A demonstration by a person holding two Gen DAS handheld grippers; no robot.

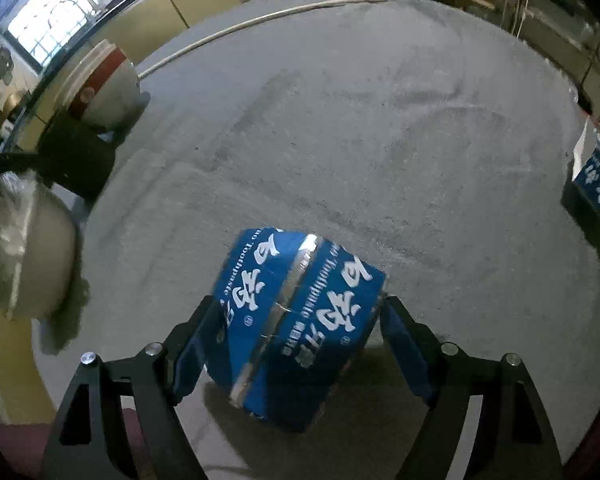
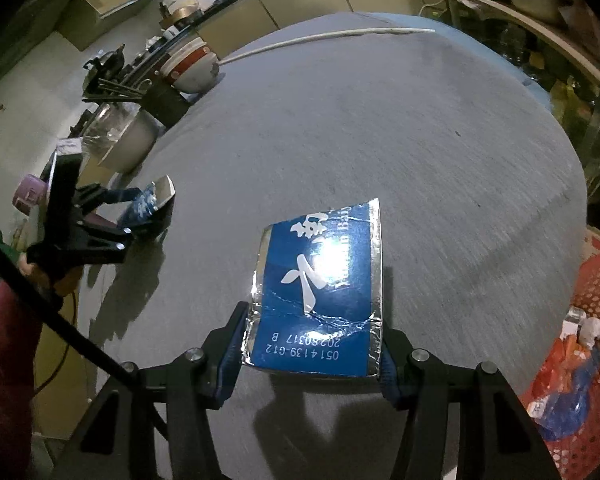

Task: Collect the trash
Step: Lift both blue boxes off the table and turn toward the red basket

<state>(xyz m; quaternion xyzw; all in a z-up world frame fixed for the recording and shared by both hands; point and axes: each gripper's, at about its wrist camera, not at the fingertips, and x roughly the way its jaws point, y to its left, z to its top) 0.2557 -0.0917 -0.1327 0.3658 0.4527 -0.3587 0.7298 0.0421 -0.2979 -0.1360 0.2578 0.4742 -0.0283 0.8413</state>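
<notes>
My left gripper (image 1: pixel 296 312) is shut on a crumpled blue toothpaste box piece (image 1: pixel 296 320) with white characters and a silver fold, held just above the grey tabletop (image 1: pixel 360 128). My right gripper (image 2: pixel 312 336) is shut on a flat blue and silver toothpaste box piece (image 2: pixel 320 292) with a printed date code, held over the same table. In the right wrist view the left gripper (image 2: pixel 140 216) shows at the far left with its blue piece (image 2: pixel 148 204). In the left wrist view the right gripper's blue piece (image 1: pixel 598 176) shows at the right edge.
A white bowl with a red band (image 1: pixel 104 88) and a plastic-covered white bowl (image 1: pixel 32 248) stand at the table's left edge. A white stick (image 2: pixel 324 38) lies along the far edge. A red perforated basket (image 2: pixel 580 344) holding trash sits low at the right.
</notes>
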